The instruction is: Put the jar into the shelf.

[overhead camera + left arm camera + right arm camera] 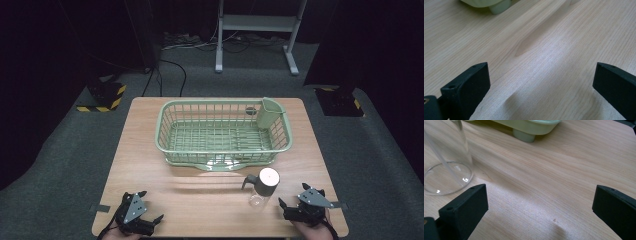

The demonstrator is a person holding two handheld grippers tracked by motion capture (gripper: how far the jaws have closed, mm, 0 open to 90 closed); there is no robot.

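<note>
Right claw [289, 209], jaws spread wide and empty, is positioned just right of the upright clear bottle [263, 186]. Left claw [150, 210], likewise open and empty, is placed well apart from it on the desk [200, 200].

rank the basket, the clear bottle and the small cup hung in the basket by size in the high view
1. basket
2. clear bottle
3. small cup, though it sits farther back, so its rank against the bottle is unsure.
</note>
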